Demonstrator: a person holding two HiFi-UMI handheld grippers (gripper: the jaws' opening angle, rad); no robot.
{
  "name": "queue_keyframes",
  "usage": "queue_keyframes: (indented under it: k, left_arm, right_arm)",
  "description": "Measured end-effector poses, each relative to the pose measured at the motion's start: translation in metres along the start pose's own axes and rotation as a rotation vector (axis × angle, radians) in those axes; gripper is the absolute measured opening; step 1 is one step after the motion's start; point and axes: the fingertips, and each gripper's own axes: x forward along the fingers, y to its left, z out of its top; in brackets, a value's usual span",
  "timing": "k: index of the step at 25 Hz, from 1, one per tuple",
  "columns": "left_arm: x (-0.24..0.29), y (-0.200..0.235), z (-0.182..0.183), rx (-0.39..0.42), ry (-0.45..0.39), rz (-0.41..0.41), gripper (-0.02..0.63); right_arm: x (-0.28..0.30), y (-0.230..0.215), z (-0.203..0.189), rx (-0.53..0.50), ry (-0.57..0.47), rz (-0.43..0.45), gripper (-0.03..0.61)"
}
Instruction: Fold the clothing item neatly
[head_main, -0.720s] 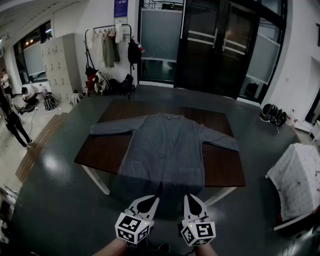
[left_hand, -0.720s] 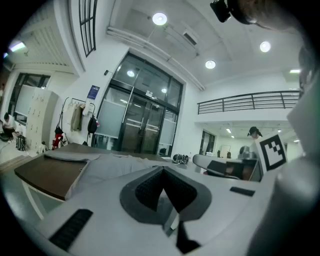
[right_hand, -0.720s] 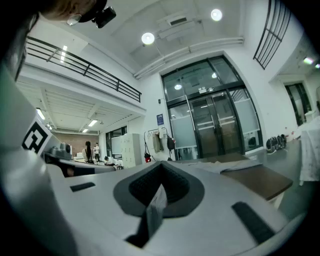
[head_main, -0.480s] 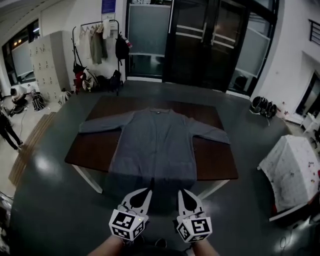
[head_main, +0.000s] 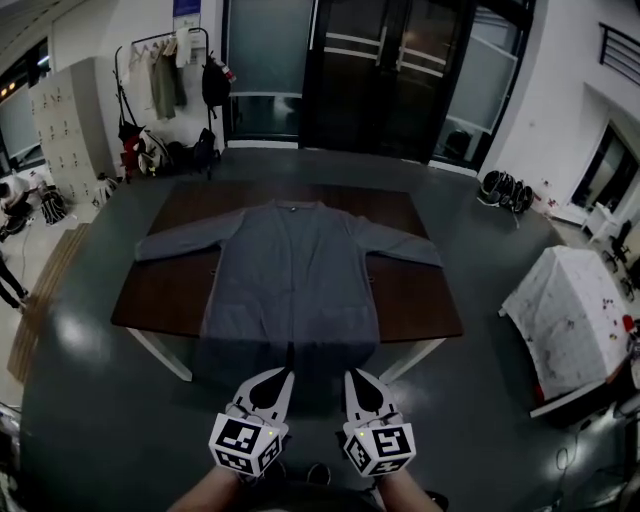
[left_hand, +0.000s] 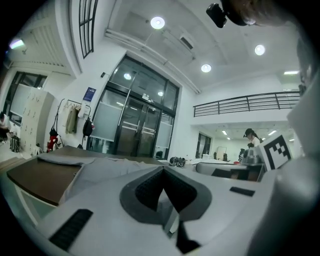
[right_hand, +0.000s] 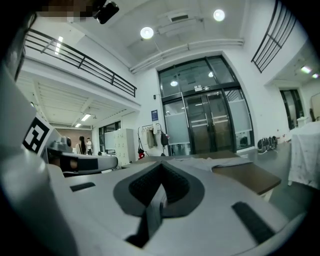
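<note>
- Hard to see: coat (head_main: 290, 270) hem drops over the near edge of the table (head_main: 415, 300) into shadow, so I can't tell where it ends.
- Head view's bottom edge cuts off my arms (head_main: 208, 492); only a bit shows behind the marker cubes.
- Gripper views show the coat (left_hand: 95, 167) only as a thin grey strip past the jaw bodies. Sleeve ends can't be made out there.
- Pose: L gripper (head_main: 281, 374) and R gripper (head_main: 352, 377) sit side by side, low in front of me. Both are approx level and point at the table.
- Grippers are near each other but apart. Both are on my side of the table edge, clear of the coat.
- L gripper (left_hand: 162, 171): jaws closed, pads meet, nothing between.
- R gripper (right_hand: 161, 168): same, closed and empty.
- Coat lies flat on the table, collar at the far side, sleeves spread out L and R.
</note>
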Motion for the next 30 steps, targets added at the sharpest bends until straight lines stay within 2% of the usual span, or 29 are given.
queue_keyframes:
  k: [2,7,17,21,25,30]
  left_arm:
    - [0.000,0.005,-0.001,0.000,-0.004,0.013,0.008]
    - [0.002,0.013,-0.003,0.062,-0.012,0.049,0.008]
    - [0.010,0.025,-0.018,0.031,0.016,-0.016,0.008]
    - [0.026,0.027,-0.030,0.016,0.058,-0.035,0.008]
    - [0.039,0.017,-0.034,0.000,0.050,-0.073,0.008]
    - [0.079,0.001,-0.031,0.036,0.054,-0.048,0.008]
  right_arm:
    - [0.000,-0.001,-0.001,-0.009,0.007,-0.022,-0.012]
    - [0.000,-0.005,-0.005,0.020,0.003,-0.056,-0.012]
    - [-0.002,-0.011,-0.023,0.059,0.008,-0.151,-0.012]
    - [-0.004,-0.029,-0.027,0.073,0.014,-0.205,-0.012]
    - [-0.004,-0.051,-0.028,0.092,-0.019,-0.216,-0.012]
    - [0.007,-0.104,-0.023,0.142,-0.056,-0.206,-0.012]
